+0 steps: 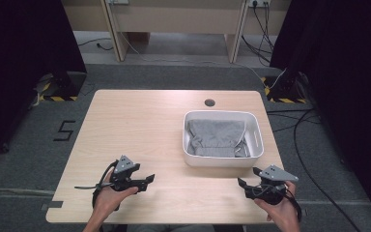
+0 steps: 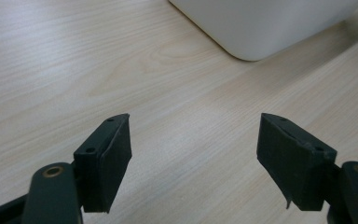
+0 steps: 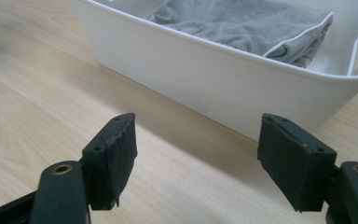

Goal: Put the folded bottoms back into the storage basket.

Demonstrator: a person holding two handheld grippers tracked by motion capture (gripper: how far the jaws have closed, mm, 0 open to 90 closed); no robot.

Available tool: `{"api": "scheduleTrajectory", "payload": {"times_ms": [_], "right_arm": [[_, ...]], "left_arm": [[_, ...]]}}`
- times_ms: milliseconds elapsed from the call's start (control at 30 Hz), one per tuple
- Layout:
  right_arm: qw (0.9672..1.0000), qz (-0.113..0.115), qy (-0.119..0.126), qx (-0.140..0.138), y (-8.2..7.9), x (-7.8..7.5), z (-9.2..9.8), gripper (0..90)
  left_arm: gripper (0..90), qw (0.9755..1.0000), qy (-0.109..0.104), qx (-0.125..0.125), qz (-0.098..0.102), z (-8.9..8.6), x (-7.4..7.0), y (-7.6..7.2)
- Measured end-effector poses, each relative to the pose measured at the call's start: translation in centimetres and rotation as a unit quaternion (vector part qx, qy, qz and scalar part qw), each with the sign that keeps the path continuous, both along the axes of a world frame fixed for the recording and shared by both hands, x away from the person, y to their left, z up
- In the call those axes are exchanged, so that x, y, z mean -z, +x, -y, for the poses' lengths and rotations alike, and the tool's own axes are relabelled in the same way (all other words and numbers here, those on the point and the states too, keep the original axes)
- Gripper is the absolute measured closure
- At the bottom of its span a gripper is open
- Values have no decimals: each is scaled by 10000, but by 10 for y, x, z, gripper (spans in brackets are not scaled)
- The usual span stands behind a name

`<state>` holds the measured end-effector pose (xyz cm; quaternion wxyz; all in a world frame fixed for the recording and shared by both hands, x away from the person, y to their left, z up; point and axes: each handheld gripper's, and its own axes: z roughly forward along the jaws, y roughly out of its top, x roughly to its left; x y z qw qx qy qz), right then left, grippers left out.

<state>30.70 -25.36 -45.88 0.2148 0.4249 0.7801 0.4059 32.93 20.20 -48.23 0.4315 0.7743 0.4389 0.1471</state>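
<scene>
Pale wood table [image 1: 140, 125] on grey carpet. White bin [image 1: 258, 140] at right, grey cloth [image 1: 216, 137] folded inside. Left gripper [image 1: 148, 180] and right gripper [image 1: 241, 183] low near front edge, jaws wide apart, nothing between them.

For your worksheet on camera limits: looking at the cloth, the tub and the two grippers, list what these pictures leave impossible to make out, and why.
- Cloth: its underside and the folded layers are hidden by its own top, in the high view and the right gripper view.
- Tub: cut off by the top edge in the left gripper view, so its contents are unseen there.
- Left gripper and right gripper: the pads are too small to judge in the high view.
</scene>
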Motion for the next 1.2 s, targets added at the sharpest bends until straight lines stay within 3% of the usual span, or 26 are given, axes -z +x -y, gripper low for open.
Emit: {"api": "scheduleTrajectory", "payload": {"times_ms": [233,567,1000,1200], "right_arm": [[10000,8,71,38,-1,13,-2,254],[9999,-149,-7,-26,-2,30,-6,246],[9995,-296,-133,22,-4,46,-5,231],[9989,-384,-245,76,-4,53,-4,209]], "left_arm": [[248,9999,114,-1,-39,-2,12,-5],[242,9998,67,-67,-168,-11,26,-11],[239,9990,389,-88,-202,-12,36,-26],[234,9983,561,-116,-104,-12,38,-31]]}}
